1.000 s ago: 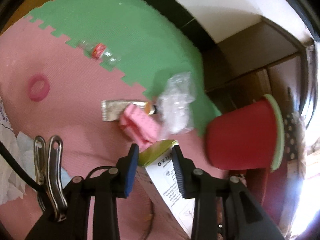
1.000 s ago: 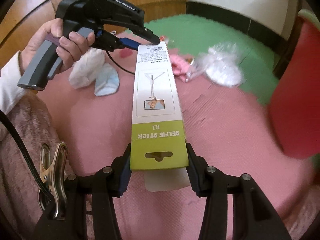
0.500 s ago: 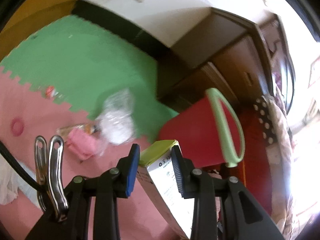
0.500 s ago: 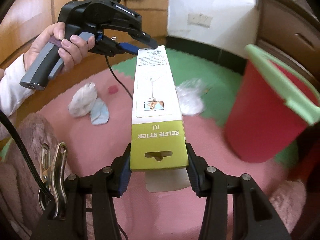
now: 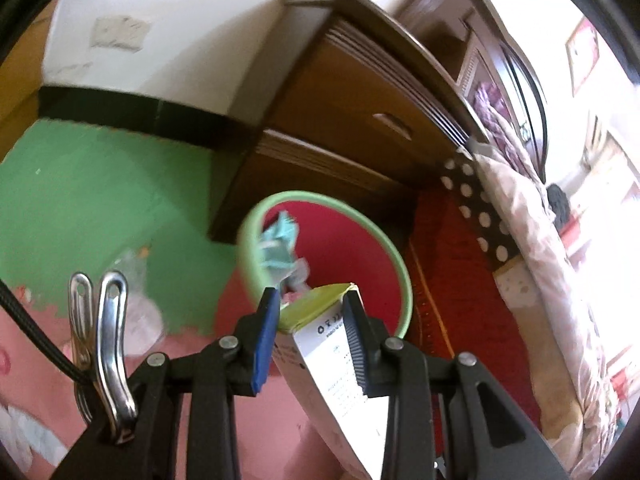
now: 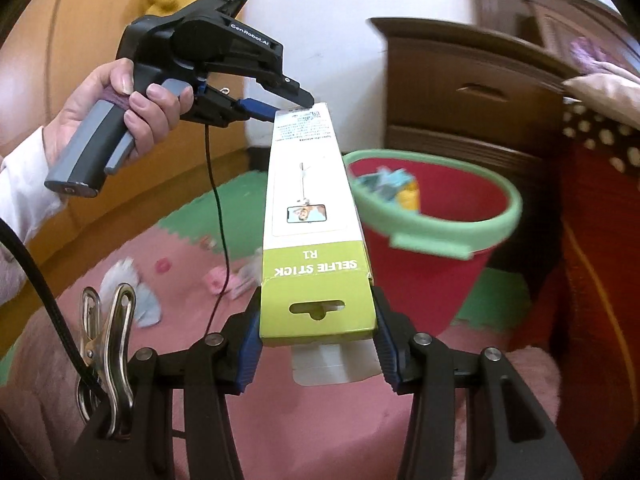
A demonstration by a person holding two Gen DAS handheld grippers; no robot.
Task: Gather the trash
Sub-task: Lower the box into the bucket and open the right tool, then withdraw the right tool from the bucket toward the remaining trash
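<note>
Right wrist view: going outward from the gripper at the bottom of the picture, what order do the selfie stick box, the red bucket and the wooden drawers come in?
1. Selfie stick box: clamped in the right gripper, centre.
2. Red bucket: on the floor, right of the box.
3. Wooden drawers: against the wall behind the bucket, upper right.

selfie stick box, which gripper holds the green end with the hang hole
The right gripper: it clamps the selfie stick box at the green hang-hole end. The left gripper pinches the far, white end.
</note>
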